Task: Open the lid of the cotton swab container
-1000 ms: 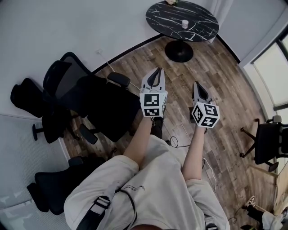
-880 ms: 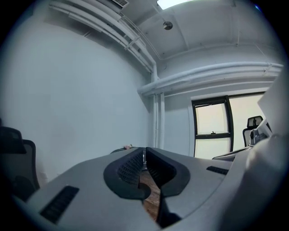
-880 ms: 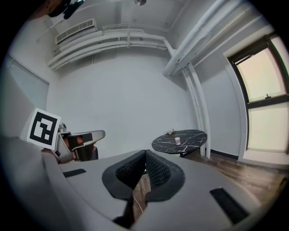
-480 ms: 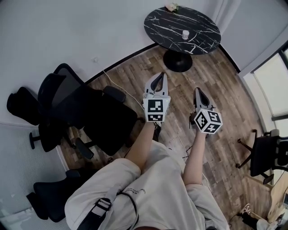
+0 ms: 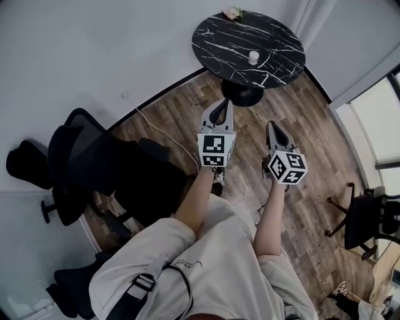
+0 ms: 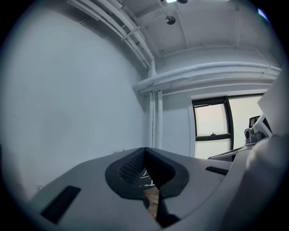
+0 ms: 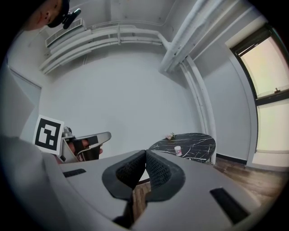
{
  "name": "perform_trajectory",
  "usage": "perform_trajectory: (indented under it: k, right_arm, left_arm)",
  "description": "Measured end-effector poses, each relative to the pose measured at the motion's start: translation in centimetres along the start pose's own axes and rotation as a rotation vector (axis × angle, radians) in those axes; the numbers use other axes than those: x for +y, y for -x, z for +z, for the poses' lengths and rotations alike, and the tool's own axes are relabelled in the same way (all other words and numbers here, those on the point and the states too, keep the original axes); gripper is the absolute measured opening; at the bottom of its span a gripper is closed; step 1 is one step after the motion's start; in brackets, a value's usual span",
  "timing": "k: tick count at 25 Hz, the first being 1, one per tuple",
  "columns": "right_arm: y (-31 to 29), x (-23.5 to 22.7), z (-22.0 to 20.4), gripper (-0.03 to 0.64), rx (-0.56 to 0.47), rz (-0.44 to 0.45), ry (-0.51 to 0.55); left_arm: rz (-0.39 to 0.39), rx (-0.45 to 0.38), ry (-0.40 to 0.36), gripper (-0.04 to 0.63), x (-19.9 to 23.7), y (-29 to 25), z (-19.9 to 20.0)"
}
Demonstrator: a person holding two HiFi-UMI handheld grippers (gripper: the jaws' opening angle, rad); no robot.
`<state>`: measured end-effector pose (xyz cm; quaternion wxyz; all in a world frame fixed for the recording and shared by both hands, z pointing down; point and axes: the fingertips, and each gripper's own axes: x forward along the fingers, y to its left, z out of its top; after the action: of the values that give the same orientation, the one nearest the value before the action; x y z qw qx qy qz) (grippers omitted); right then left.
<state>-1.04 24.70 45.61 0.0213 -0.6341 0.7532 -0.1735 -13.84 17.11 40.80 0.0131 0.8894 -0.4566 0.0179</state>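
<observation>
A small white cotton swab container [image 5: 253,57] with a pinkish lid stands on a round black marble table [image 5: 275,31] ahead; it also shows as the container [image 7: 178,150] in the right gripper view. My left gripper [image 5: 218,107] and right gripper [image 5: 273,127] are held out over the wooden floor, well short of the table. Both are shut with nothing between their jaws. In the left gripper view the left gripper [image 6: 145,151] points at a bare wall. The right gripper [image 7: 146,153] in its own view aims toward the table [image 7: 194,143].
Black office chairs [image 5: 94,162] crowd the left by the white wall. Another chair [image 5: 365,219] stands at the right near a window. A small flower bunch [image 5: 232,13] lies at the table's far edge. Cables [image 5: 164,131] trail over the wood floor [image 5: 312,125].
Both grippers and the person have moved forward toward the round table, which now sits lower and closer in the head view. The chairs have slid back to the left.
</observation>
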Motion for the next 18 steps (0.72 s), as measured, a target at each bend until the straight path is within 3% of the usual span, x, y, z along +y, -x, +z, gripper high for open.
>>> perform_trajectory:
  k: [8,14,18]
  right_arm:
    - [-7.1,-3.5,1.6,0.034,-0.039,-0.002,-0.115]
    - [-12.0,-5.2,3.8,0.034,-0.041,-0.014,-0.093]
    - [-14.9,-6.5,6.3,0.034,-0.079,-0.024,-0.110]
  left_arm:
    - [-0.077,0.026,0.018,0.021,1.7,-8.4,-0.5]
    - [-0.090,0.062,-0.039,0.021,3.9,-14.0,0.1]
    - [-0.103,0.086,-0.022,0.021,5.6,-17.6,0.1]
